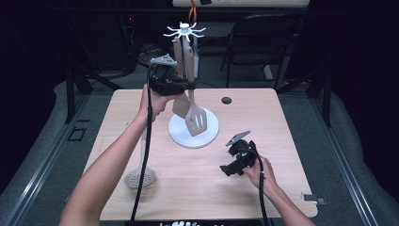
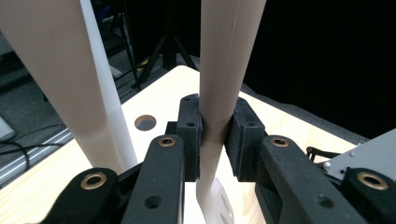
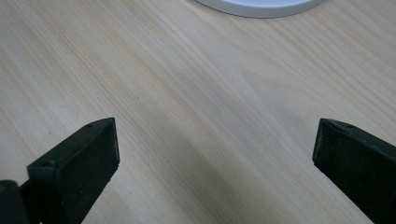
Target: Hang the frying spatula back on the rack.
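Bench edges: the wooden bench (image 1: 155, 197) has rounded corners; a round hole (image 1: 226, 100) sits near its far edge, and dark floor lies beyond every side.
Open room: the near middle of the bench, between the two forearms, is bare wood; the right half past the stand is bare too.
Stand: a white rack (image 1: 185, 32) with hook arms on top rises from a round white base (image 1: 181, 134) just beyond the bench's middle.
Slotted turner: the beige slotted turner (image 1: 195, 117) hangs upright beside the rack's pole, its blade just above the base; whether it hangs from a hook I cannot tell. A second beige spatula (image 1: 180, 103) hangs just beside it, to the left.
Left hand-held gripper: the left hand-held gripper (image 1: 187, 85) is clamped on the slotted turner's handle (image 2: 219, 84), its pads pressing both sides about midway down.
Left arm pose: the forearm reaches far forward and up, with the hand (image 1: 153, 101) raised well above the bench.
Right hand-held gripper: the right hand-held gripper (image 1: 227, 169) has its jaws wide apart with nothing between them, over bare wood near the base's rim (image 3: 261, 7).
Right arm pose: low at the near right, tilted down toward the bench.
Skimmer: a grey perforated skimmer (image 1: 139, 178) lies flat near the left forearm, well apart from the stand.
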A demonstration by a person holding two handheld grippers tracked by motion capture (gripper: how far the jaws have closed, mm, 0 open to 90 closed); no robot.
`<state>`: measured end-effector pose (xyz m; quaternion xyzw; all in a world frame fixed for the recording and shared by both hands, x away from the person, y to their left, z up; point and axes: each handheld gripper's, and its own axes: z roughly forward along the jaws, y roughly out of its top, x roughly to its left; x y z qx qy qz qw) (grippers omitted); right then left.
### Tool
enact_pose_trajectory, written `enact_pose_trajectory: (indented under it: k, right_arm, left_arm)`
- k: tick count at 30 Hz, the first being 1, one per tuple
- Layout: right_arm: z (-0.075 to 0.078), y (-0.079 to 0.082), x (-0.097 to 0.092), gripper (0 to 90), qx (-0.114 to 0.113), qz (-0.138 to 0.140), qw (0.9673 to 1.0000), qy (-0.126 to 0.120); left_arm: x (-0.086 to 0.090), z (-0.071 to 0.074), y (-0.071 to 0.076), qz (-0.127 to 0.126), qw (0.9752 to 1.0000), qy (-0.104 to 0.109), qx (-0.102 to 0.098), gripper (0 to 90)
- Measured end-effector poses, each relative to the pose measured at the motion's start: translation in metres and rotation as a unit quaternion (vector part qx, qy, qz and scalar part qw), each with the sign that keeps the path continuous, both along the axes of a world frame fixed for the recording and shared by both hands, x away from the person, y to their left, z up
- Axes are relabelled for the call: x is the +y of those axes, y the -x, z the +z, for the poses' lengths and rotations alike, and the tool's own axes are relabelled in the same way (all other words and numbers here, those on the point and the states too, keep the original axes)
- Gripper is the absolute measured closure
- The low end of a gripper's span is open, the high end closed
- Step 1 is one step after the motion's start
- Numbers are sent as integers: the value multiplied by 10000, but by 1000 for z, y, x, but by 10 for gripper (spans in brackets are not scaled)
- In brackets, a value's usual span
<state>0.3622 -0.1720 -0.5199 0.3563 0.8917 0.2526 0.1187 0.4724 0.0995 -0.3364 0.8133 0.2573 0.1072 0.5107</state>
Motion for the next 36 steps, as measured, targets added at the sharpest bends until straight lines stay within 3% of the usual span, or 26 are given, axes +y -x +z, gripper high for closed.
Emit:
enact_pose_trajectory:
  k: [7,9,16,31,36]
  right_arm:
    - [0,0,0,9,14,-9,10000,41]
    - [1,0,0,9,30,42,9998,176]
    - [0,1,1,9,27,36,10000,65]
    - [-1,1,3,11,30,106,9999,74]
    - [-1,1,2,12,46,124,9999,80]
  left_arm:
    - [-3,6,-2,-30,10000,-62,-48,771]
    - [-3,9,-3,-18,10000,-35,-67,771]
    - [-5,14,-4,-32,9999,-69,-129,771]
    - [0,16,-16,63,9999,88,63,771]
    - [0,16,-18,72,9999,48,59,771]
